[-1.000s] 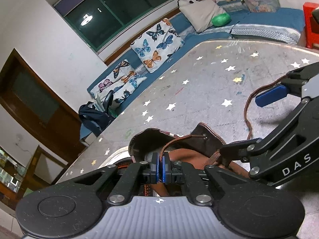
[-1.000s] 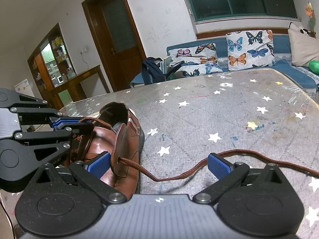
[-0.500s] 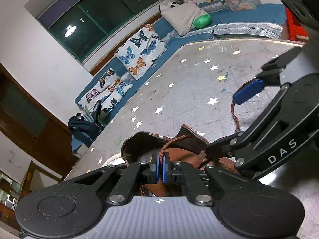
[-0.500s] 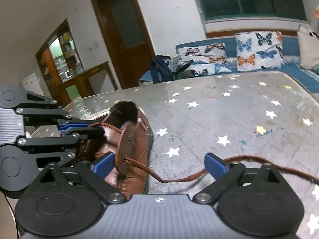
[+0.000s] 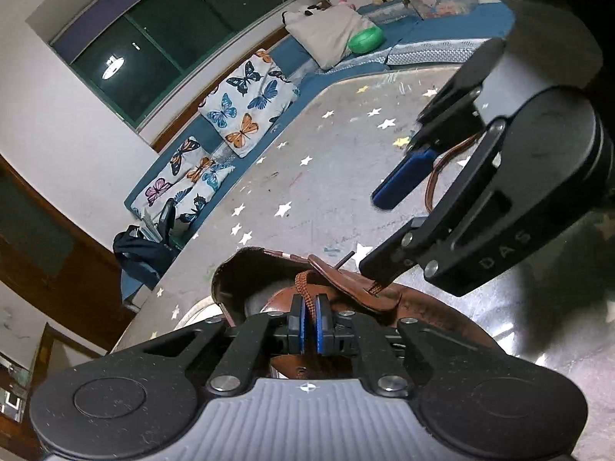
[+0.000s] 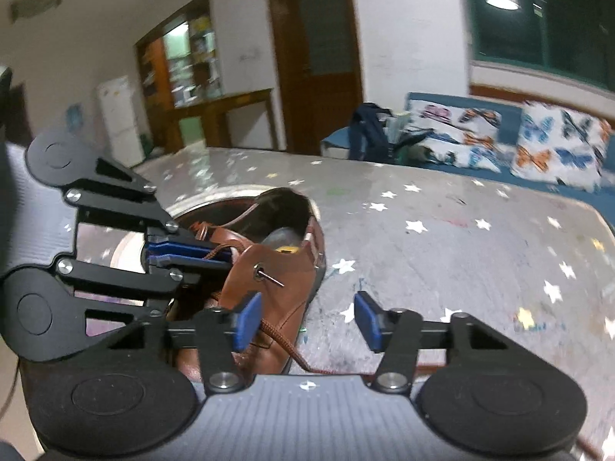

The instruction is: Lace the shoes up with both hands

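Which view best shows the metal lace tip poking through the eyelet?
Right wrist: the thin metal lace tip juts clearly from the brown leather shoe's eyelet. Left wrist shows only a dark sliver behind the flap.

right gripper (image 6: 305, 320) gapes beside brown shoe (image 6: 269, 269) — lace (image 6: 284, 349) slack.

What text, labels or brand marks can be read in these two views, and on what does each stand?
"DAS": raised letters on the body of the right gripper, seen in the left wrist view.
Nothing else is legible: the items on the far shelves in the right wrist view are too blurred to read.
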### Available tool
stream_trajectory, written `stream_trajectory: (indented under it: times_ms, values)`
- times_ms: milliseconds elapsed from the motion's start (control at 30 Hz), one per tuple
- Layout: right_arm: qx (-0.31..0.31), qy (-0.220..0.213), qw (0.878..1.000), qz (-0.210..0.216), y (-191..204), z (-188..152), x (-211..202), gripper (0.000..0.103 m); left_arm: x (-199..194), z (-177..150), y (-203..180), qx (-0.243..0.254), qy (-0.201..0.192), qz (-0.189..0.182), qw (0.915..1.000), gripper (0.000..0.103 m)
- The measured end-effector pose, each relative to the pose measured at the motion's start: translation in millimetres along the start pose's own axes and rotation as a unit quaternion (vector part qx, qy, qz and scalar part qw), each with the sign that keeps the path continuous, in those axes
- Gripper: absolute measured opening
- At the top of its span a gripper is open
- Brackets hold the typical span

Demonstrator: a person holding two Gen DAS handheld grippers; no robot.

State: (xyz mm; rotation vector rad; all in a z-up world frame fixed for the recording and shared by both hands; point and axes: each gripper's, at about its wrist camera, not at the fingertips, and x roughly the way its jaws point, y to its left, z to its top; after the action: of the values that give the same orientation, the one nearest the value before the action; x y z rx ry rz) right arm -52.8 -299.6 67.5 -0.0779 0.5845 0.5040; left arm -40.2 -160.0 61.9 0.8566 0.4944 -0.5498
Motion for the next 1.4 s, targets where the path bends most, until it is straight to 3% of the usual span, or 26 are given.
stream_trajectory:
  times_ms: [133, 267, 467, 600, 733, 867, 967, 1067, 1100, 1333, 1367, 1400]
  values:
    - [-0.077, 0.008, 0.997, 0.001, 12, 4, 7, 0.038, 0, 1, 4, -0.011, -0.003, -0.001, 0.9999, 0.008]
    - [-0.141, 0.018, 0.990, 0.005, 22, 7, 12, 0.024, 1, 0, 5, -0.012, -0.006, -0.003, 0.9999, 0.008]
    - [-0.254, 0.013, 0.967, -0.007, 44, 5, 16, 0.006, 1, 1, 6, -0.017, -0.006, -0.007, 0.9998, 0.008]
    - [-0.290, 0.012, 0.957, -0.023, 54, -2, 21, 0.003, 0, 0, 5, -0.018, -0.007, -0.006, 0.9998, 0.010]
    - [-0.284, 0.001, 0.958, -0.051, 53, -8, 17, 0.002, -4, -2, 3, -0.019, -0.011, -0.004, 0.9998, 0.017]
    - [-0.266, 0.012, 0.961, -0.071, 44, -11, 10, 0.002, -6, -2, 3, -0.020, -0.015, -0.007, 0.9997, 0.017]
    - [-0.265, 0.017, 0.962, -0.069, 43, -9, 4, 0.008, -7, -2, 2, -0.021, -0.016, -0.009, 0.9996, 0.014]
    - [-0.287, 0.005, 0.956, -0.067, 49, -6, -1, 0.028, -8, -2, 1, -0.021, -0.017, -0.010, 0.9996, 0.014]
    - [-0.298, 0.003, 0.952, -0.065, 51, -5, -3, 0.029, -7, -3, 1, -0.021, -0.017, -0.009, 0.9996, 0.014]
    - [-0.374, 0.016, 0.926, -0.057, 65, -4, 17, 0.029, -11, -5, 4, -0.036, -0.019, -0.009, 0.9991, 0.017]
    - [-0.379, 0.021, 0.923, -0.054, 66, -3, 21, 0.027, -13, -5, 5, -0.043, -0.021, -0.012, 0.9988, 0.017]
    - [-0.384, 0.027, 0.921, -0.050, 67, -3, 24, 0.019, -15, -7, 7, -0.052, -0.023, -0.015, 0.9983, 0.017]
